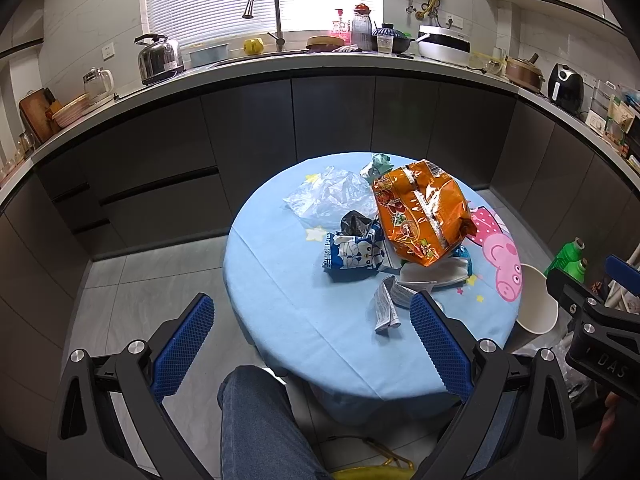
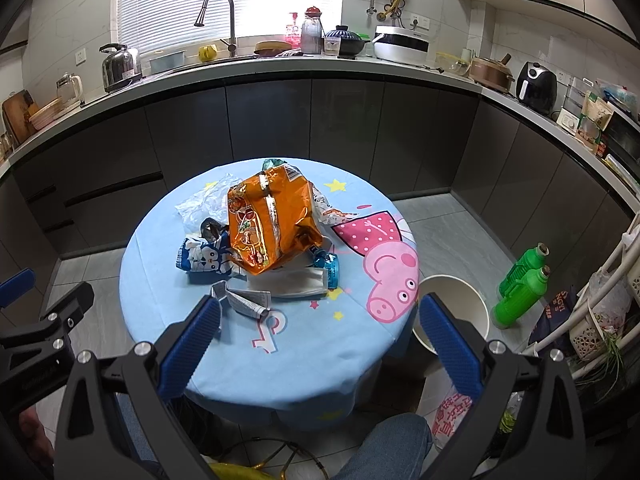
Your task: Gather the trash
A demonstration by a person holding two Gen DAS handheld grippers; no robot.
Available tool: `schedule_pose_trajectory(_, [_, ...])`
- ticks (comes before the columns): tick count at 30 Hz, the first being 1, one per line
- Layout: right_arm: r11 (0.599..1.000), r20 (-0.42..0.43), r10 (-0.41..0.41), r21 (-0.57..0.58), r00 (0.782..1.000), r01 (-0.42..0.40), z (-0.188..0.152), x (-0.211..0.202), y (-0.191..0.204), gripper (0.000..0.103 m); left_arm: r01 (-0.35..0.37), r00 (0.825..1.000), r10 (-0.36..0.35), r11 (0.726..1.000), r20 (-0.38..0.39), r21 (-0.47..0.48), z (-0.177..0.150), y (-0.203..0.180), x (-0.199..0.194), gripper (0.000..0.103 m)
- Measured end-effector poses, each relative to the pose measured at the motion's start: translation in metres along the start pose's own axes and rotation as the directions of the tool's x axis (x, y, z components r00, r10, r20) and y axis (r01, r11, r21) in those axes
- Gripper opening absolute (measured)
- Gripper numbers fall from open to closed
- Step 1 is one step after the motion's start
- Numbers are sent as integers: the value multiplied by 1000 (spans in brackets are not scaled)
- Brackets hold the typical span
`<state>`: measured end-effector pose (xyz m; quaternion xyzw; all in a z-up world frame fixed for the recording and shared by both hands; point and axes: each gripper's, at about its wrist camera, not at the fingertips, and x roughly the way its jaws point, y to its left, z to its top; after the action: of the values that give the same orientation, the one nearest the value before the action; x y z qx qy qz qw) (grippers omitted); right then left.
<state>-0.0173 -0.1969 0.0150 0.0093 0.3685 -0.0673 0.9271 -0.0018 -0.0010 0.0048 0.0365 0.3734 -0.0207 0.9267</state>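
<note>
A heap of wrappers lies on a round table with a light blue cartoon cloth (image 1: 288,320) (image 2: 304,360). On top is a large orange snack bag (image 1: 422,212) (image 2: 268,220). Beside it are a clear plastic bag (image 1: 328,196) (image 2: 204,204), a blue-and-white wrapper (image 1: 352,258) (image 2: 204,258), a crumpled paper slip (image 1: 386,304) (image 2: 244,300) and a blue foil wrapper (image 2: 330,270). A white bin (image 1: 534,304) (image 2: 456,304) stands on the floor right of the table. My left gripper (image 1: 312,344) and right gripper (image 2: 320,344) hover open near the table's front edge, both empty.
A dark kitchen counter (image 1: 320,68) curves behind the table, with kettle, sink tap and pots. Two green bottles (image 2: 520,288) stand on the floor right of the bin, beside a white rack (image 2: 600,304). A person's denim-clad leg (image 1: 256,420) is under the grippers.
</note>
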Motion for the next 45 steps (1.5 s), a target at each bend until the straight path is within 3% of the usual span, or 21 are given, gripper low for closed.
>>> schedule_pose_trajectory(45, [1000, -5, -4, -5, 1000, 3, 1, -1, 2, 100, 7, 1000, -7, 1000, -13, -1, -2, 1, 7, 95])
